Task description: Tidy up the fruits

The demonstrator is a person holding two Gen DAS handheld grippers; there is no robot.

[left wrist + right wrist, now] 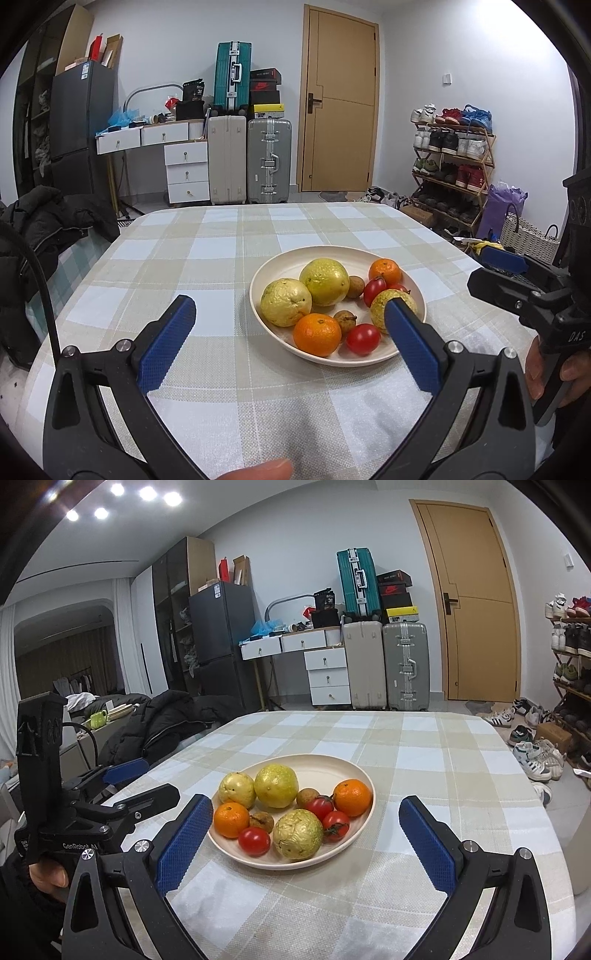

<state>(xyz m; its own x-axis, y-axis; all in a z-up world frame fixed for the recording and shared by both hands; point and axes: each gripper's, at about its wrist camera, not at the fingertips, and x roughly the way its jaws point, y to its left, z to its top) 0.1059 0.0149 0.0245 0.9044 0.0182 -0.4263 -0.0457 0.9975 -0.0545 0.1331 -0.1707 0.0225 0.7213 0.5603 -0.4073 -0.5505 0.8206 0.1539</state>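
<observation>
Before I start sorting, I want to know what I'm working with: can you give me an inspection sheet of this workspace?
Surface: beige-and-white checked tablecloth, flat.
Job's things: round cream plate holding three yellow-green guavas, two oranges, three red tomatoes, two small brown fruits.
Clutter: nothing seen on the table.
Grippers: left tool open, empty; right tool open, empty.
Cables: black cable at left.
Surroundings: black jacket, suitcases, wooden door, shoe rack.

We see cream plate, orange mandarins, red tomatoes, yellow-green guavas; beige-and-white checked tablecloth; our grippers' blue pads.
</observation>
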